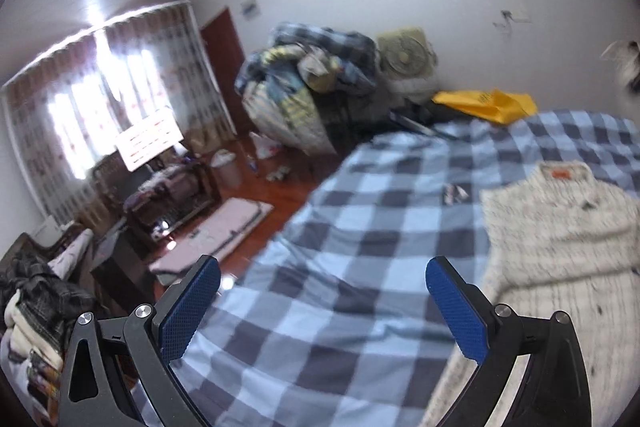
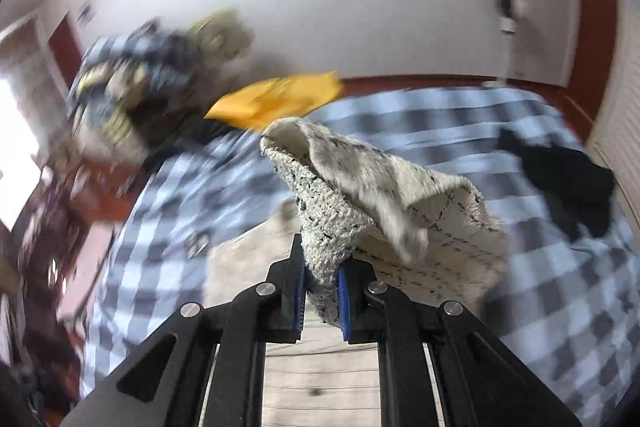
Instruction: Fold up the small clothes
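A cream knitted sweater with dark flecks (image 1: 560,251) lies on the blue checked bedspread (image 1: 340,267), at the right in the left wrist view. My left gripper (image 1: 322,277) is open and empty, above the bedspread to the left of the sweater. My right gripper (image 2: 321,281) is shut on a fold of the sweater (image 2: 360,195) and holds that part lifted above the rest of the garment (image 2: 320,387). The right wrist view is blurred.
A yellow bag (image 1: 488,105) lies at the bed's far edge. A dark garment (image 2: 568,179) lies on the bed to the right. A pile of bedding (image 1: 308,87) and a fan (image 1: 406,57) stand by the wall. Furniture and clutter fill the floor on the left.
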`<state>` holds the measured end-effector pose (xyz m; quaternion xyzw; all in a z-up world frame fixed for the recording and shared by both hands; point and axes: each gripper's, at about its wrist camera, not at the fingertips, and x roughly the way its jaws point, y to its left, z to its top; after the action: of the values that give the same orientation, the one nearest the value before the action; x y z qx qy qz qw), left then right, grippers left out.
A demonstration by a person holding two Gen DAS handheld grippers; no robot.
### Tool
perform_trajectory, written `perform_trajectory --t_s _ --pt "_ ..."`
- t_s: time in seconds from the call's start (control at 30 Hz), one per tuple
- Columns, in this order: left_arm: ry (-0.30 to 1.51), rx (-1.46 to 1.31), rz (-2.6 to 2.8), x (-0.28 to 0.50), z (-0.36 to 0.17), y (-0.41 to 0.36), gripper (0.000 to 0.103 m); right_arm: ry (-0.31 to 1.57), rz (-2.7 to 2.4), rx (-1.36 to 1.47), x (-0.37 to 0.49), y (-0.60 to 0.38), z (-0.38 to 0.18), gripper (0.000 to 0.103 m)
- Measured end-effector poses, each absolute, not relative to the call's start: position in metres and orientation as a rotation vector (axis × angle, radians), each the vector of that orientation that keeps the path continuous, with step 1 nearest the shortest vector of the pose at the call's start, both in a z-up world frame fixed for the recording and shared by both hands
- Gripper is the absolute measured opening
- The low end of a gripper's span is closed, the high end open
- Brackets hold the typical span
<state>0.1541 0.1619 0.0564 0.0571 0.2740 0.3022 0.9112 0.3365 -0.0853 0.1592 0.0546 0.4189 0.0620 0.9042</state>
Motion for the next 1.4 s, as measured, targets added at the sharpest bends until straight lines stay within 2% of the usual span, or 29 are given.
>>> perform_trajectory --t_s 0.2,0.37,0.43,0.53,0.63,0.7,0.73,0.77,0.97,1.1,1.2,1.3,1.4 --pt "0.558 0.104 0.636 0.158 0.053 0.169 0.103 1.067 0.261 0.088 0.366 0.020 0.039 0.010" --pt "0.593 0.109 0.589 0.162 0.047 0.163 0.103 1.446 0.285 0.144 0.362 0.058 -0.103 0.020" --pt "0.590 0.099 0.576 0.160 0.049 0.161 0.103 1.494 0.289 0.233 0.354 0.038 -0.128 0.025" --pt "0.572 0.083 0.593 0.156 0.054 0.162 0.103 1.491 0.388 0.309 0.344 0.004 -0.116 0.029" --pt "0.562 0.073 0.597 0.151 0.058 0.163 0.103 1.422 0.455 0.352 0.336 -0.045 -0.074 0.031" --pt "0.566 0.063 0.581 0.151 0.057 0.162 0.103 1.349 0.463 0.368 0.331 -0.080 -0.041 0.049" --pt "0.574 0.059 0.562 0.153 0.055 0.162 0.103 1.311 0.455 0.375 0.326 -0.104 -0.020 0.071" --pt "0.588 0.057 0.537 0.155 0.052 0.160 0.103 1.275 0.440 0.390 0.321 -0.124 -0.005 0.084" --pt "0.782 0.011 0.296 0.184 0.019 0.145 0.103 1.163 0.162 0.476 0.240 -0.239 0.060 0.086" --pt "0.937 0.056 0.181 0.218 -0.020 0.122 0.103 1.129 -0.036 0.538 0.155 -0.274 0.070 0.086" --pt "0.987 0.132 0.129 0.248 -0.048 0.103 0.103 1.051 -0.037 0.589 0.121 -0.289 0.061 0.094" --pt "0.967 0.211 0.086 0.287 -0.072 0.084 0.103 0.982 -0.073 0.604 0.123 -0.294 0.031 0.095" --pt "0.992 0.164 -0.017 0.322 -0.094 0.073 0.103 1.101 -0.054 0.652 0.151 -0.294 -0.008 0.095"
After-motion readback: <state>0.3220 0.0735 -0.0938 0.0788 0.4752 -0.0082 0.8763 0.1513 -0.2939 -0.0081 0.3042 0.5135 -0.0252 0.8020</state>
